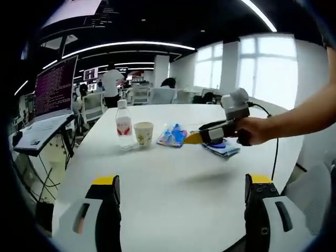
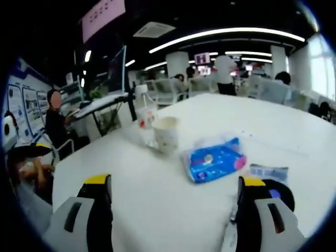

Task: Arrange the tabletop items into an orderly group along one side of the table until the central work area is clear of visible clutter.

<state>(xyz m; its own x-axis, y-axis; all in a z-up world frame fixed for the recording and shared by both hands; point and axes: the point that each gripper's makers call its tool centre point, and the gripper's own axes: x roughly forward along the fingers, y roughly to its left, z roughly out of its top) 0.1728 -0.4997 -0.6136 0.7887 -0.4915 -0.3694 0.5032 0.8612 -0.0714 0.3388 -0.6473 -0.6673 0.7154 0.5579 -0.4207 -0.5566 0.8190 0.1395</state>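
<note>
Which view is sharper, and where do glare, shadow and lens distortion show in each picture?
Left gripper view: sharper; windows blow out white; soft shadow on the table beneath the right gripper; ceiling light strips bow from the fisheye. Right gripper view: motion-blurred, so the cup, bottle and blue packet look smeared; strip lights curve and glare.

Monitor (image 1: 54, 87) on stand, office chairs (image 1: 160, 95), windows (image 1: 273, 68).

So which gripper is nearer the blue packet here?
Right. The right gripper reaches in beside the blue packet, its open jaws just short of it. The left gripper hangs back at the near table edge, well clear, jaws open.
</note>
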